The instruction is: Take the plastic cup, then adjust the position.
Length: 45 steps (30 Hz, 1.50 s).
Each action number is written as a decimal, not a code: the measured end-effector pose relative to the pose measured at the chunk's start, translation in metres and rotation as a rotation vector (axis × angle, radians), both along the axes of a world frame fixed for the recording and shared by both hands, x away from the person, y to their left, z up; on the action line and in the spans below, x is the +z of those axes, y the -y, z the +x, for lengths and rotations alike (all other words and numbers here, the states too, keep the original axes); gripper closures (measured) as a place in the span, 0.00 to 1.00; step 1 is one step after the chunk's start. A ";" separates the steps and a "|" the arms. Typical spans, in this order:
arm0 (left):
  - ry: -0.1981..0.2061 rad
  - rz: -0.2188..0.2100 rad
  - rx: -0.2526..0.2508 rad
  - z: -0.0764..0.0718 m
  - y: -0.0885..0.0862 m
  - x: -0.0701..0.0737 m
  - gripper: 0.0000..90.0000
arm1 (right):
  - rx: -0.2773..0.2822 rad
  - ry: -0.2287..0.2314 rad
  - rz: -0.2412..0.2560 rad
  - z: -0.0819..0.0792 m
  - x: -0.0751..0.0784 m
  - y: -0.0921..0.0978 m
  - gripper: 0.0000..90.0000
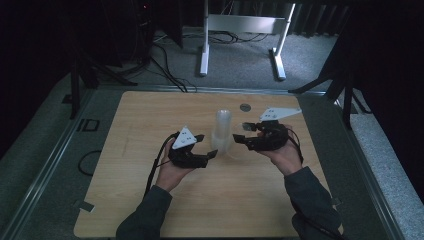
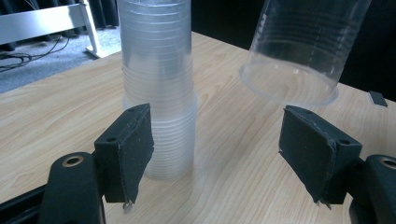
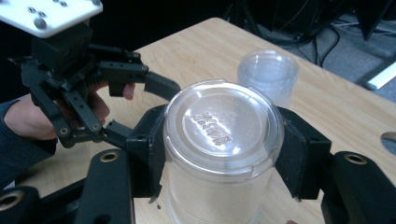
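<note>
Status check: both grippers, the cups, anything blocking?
Right gripper shut on single cup, upside down, off the table. Left gripper open beside cup stack. Nothing in the way.

high view dim, dark bg | gripper views brighter, sharp | no glare

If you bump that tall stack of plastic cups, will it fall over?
Probably. The cup stack stands tall on a narrow base, so a push near the top could tip it. It looks thin and clear, so likely light and easy to slide. The right gripper holds one cup, whose thin wall may squash.
</note>
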State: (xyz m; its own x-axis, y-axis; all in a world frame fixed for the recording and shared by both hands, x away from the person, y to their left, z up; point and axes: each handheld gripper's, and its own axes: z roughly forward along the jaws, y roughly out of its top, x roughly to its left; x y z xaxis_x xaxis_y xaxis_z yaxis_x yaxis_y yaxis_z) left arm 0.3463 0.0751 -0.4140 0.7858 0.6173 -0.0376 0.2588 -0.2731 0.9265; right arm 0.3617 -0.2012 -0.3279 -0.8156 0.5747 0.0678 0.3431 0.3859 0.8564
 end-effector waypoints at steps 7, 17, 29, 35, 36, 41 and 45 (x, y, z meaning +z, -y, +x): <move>0.001 -0.009 -0.011 -0.002 0.001 0.001 0.29 | -0.003 -0.033 0.004 0.004 -0.014 -0.002 0.46; 0.006 -0.018 -0.020 -0.007 0.001 0.001 0.29 | -0.007 -0.051 0.015 0.004 -0.023 -0.003 0.46; 0.004 -0.032 -0.039 -0.011 0.009 -0.001 0.28 | -0.002 -0.073 0.047 0.002 -0.031 -0.007 0.46; 0.008 -0.049 -0.059 -0.012 0.013 -0.001 0.27 | 0.000 -0.081 0.065 0.001 -0.034 -0.008 0.46; 0.008 -0.044 -0.062 -0.013 0.015 -0.001 0.27 | -0.001 -0.083 0.069 0.001 -0.034 -0.008 0.46; 0.019 -0.054 -0.078 -0.014 0.018 0.000 0.26 | 0.003 -0.095 0.102 0.000 -0.036 -0.009 0.46; 0.020 -0.059 -0.081 -0.014 0.021 0.000 0.25 | 0.005 -0.104 0.128 0.000 -0.037 -0.009 0.46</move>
State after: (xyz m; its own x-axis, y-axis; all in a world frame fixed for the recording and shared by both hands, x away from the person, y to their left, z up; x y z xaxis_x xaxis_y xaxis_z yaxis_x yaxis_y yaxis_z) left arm 0.3319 0.0544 -0.4136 0.8340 0.5490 -0.0556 0.2192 -0.2372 0.9464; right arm 0.3614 -0.1922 -0.3645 -0.8032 0.5518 0.2244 0.4309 0.2780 0.8585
